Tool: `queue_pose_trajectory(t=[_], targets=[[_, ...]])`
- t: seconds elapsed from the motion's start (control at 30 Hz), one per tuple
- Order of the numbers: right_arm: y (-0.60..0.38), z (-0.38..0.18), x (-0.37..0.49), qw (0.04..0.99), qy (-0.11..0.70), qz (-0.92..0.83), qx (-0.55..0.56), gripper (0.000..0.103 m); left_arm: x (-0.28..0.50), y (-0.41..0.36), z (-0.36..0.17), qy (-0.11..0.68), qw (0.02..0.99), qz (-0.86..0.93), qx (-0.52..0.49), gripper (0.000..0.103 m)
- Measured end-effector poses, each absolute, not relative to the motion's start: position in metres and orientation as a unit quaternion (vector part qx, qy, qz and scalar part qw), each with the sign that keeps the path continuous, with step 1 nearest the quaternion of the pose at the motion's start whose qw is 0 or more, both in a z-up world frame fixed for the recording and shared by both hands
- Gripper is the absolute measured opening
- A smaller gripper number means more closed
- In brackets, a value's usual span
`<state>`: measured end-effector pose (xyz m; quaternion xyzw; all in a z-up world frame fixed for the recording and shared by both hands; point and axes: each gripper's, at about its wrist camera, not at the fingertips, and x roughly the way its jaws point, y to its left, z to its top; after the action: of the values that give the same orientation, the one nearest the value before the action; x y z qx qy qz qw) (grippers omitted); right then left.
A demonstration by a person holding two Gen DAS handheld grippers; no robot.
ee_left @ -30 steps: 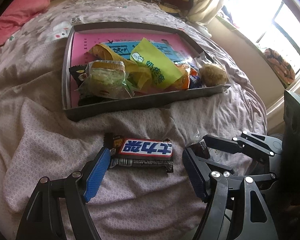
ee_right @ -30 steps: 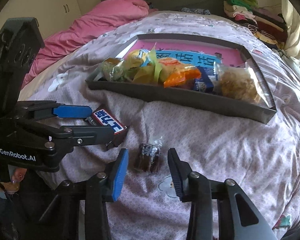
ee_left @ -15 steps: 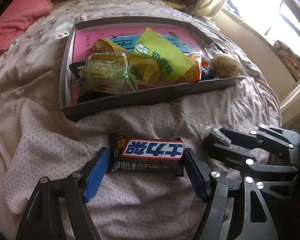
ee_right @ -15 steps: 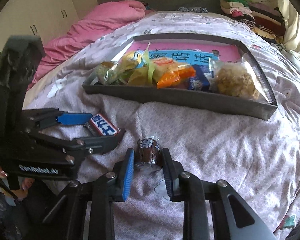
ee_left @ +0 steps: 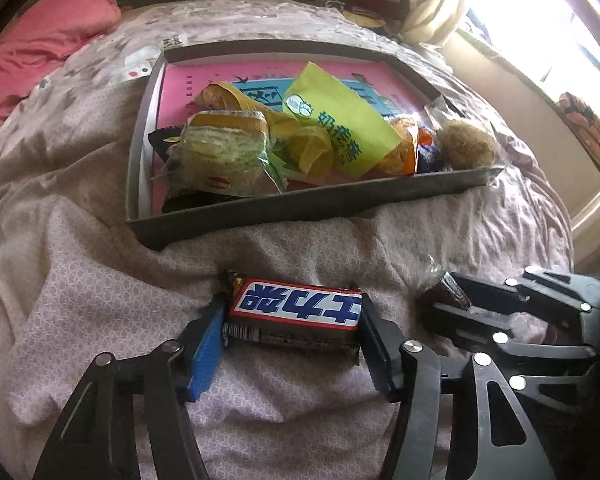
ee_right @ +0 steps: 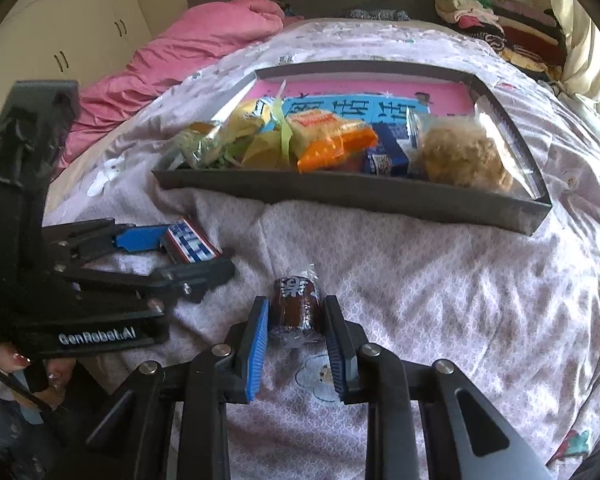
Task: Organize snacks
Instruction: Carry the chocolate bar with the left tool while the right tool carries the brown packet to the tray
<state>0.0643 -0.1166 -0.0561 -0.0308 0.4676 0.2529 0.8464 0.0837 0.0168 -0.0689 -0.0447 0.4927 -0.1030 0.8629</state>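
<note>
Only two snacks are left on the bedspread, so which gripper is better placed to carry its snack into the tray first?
Right. The right gripper is shut on the small brown snack. The left gripper has just been closing around the chocolate bar. The tray lies just ahead of both.

A shallow grey cardboard tray (ee_left: 300, 208) lies on the bed (ee_left: 80, 240) and holds a heap of wrapped snacks (ee_left: 284, 148) against its near wall. In front of the tray, on the bedcover, a red-white-and-blue wrapped chocolate bar (ee_left: 296, 312) lies crosswise between the left claw (ee_left: 292, 340) pads. To its right, also before the tray, a small brown clear-wrapped cake (ee_right: 296, 308) sits between the right claw (ee_right: 296, 344) pads.
</note>
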Motion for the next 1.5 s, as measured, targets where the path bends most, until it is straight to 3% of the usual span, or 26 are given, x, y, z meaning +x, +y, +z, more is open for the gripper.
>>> queue_pose_trajectory(t=[0.33,0.9,1.5], targets=[[-0.115,-0.059,0.066,0.846,0.466,0.257,-0.033,0.027,0.072,0.016,-0.042,0.465,0.874,-0.125,-0.057,0.059],[-0.153,0.001,0.074,0.896,0.367,0.249,0.029,0.027,0.067,-0.001,0.009,0.401,0.906,-0.124,-0.049,0.059],[-0.171,0.002,0.113,0.905,0.35,0.232,0.063,0.027,0.119,-0.017,0.002,0.405,0.908,-0.099,-0.046,0.059]])
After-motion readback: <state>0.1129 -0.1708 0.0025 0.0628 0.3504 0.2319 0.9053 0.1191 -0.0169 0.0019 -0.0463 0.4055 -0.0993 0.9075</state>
